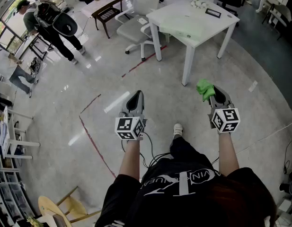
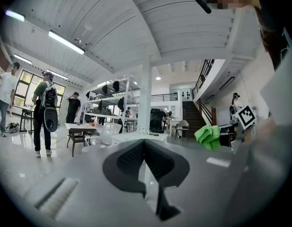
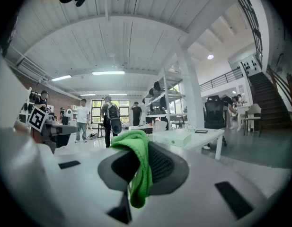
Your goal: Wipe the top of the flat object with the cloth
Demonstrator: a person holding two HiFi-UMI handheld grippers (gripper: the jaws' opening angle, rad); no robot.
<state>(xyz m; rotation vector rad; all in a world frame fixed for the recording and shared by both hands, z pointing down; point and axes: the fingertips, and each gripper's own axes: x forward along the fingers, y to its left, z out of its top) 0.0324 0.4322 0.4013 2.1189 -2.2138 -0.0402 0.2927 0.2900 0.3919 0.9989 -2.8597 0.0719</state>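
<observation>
Green cloth (image 3: 138,164) pinched between right gripper (image 1: 216,97) jaws, bunched above them, tail hanging below.
Soft, light, limp; mid-fold hold suits wiping. Left gripper (image 2: 145,161) jaws together, empty. Tabletop (image 1: 202,37) well ahead of both.

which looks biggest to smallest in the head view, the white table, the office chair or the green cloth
1. white table, largest
2. office chair, clearly smaller than the table beside it
3. green cloth, smallest, even though it is nearest the camera
</observation>
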